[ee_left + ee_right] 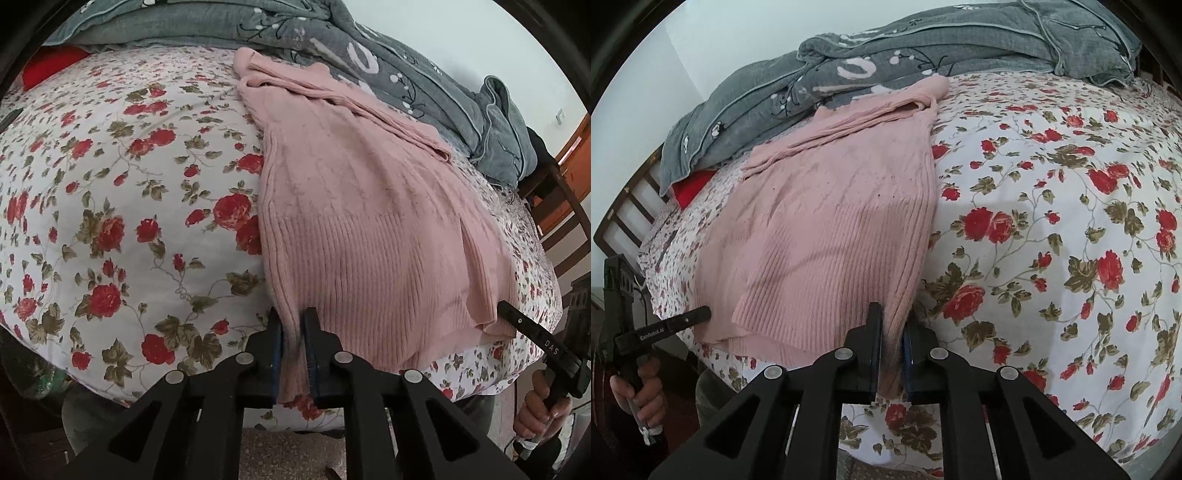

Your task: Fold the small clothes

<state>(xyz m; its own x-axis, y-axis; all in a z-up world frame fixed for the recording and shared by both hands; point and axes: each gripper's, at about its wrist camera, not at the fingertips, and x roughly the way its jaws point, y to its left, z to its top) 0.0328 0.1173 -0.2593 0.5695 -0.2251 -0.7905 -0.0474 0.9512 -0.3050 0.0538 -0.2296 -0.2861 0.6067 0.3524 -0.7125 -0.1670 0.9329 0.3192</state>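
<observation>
**Soft pink sweater, held at both bottom corners**

We have a pink sweater (369,229) lying on the bed (110,184), near the bed's front edge. Its bottom hem hangs a little over that edge. Its neck points to the back of the bed, where it touches a gray blanket (369,55).

Our left gripper (293,350) is closed tight on one bottom corner of the sweater. Our right gripper (891,354) is closed tight on the other bottom corner. The knit is bunched up between the fingers of each one.

We think the sweater is soft, floppy and light. It will sag in the middle when we lift it, and it may stretch if we pull hard. The thick ribbed hem looks like a good place to hold. We should lift both corners together and keep them level.
</observation>
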